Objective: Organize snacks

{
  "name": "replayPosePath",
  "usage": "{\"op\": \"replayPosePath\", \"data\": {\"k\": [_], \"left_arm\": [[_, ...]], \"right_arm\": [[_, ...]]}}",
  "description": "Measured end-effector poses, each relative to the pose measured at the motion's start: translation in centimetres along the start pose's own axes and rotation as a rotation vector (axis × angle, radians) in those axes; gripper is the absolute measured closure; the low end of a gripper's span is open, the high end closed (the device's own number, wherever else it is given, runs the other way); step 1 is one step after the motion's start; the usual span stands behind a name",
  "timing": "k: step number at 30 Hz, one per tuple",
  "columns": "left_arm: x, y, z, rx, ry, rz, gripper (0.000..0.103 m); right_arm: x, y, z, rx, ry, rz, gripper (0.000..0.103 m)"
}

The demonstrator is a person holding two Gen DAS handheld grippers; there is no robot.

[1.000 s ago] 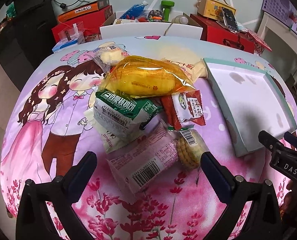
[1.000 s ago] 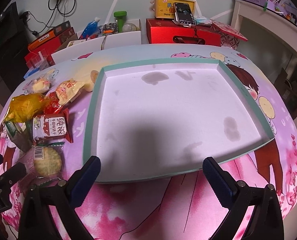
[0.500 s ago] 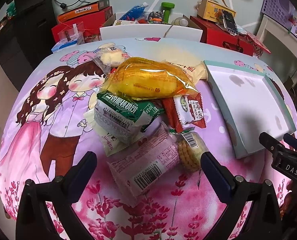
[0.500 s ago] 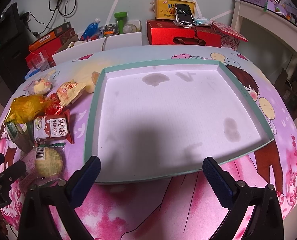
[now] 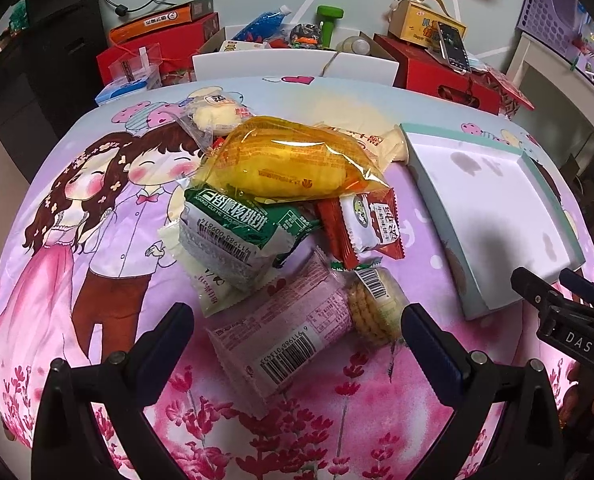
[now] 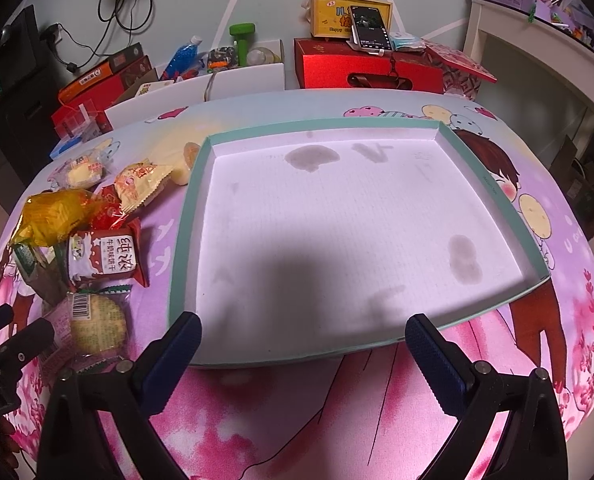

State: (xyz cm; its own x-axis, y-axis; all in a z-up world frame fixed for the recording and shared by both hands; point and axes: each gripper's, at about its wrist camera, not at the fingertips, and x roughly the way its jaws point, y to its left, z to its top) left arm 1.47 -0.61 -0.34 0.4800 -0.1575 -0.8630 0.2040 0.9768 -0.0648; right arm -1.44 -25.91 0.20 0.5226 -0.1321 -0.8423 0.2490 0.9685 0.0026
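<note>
Both jaws gape: left gripper (image 5: 297,334) probably above pink packet (image 5: 285,330).

Your left gripper (image 5: 297,332) hangs with its fingers spread wide, the pink packet (image 5: 285,336) lying between them. Beyond it, the yellow bag (image 5: 289,164) tops the snack pile; the tray (image 5: 493,216) sits to the right.

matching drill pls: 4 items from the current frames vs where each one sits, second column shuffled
1. yellow bag
2. pink packet
3. tray
4. phone

a. leaning on the yellow box behind the table
b. nearest the left gripper
c. top of the snack pile
d. in front of the right gripper, nothing in it

Pairs: 1-c, 2-b, 3-d, 4-a
</note>
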Motion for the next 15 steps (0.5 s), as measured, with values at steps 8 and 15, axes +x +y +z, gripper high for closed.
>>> {"op": "replayPosePath", "data": {"k": [8,15], "left_arm": [[0.1,-0.1,-0.1,0.019,0.02,0.01,0.0],[-1.2,1.6,0.2,-0.047,-0.016,0.006,0.0]], "right_arm": [[0.0,0.0,0.0,0.0,0.0,-0.001,0.0],[-0.2,0.3,0.1,-0.011,-0.007,0.01,0.0]]}}
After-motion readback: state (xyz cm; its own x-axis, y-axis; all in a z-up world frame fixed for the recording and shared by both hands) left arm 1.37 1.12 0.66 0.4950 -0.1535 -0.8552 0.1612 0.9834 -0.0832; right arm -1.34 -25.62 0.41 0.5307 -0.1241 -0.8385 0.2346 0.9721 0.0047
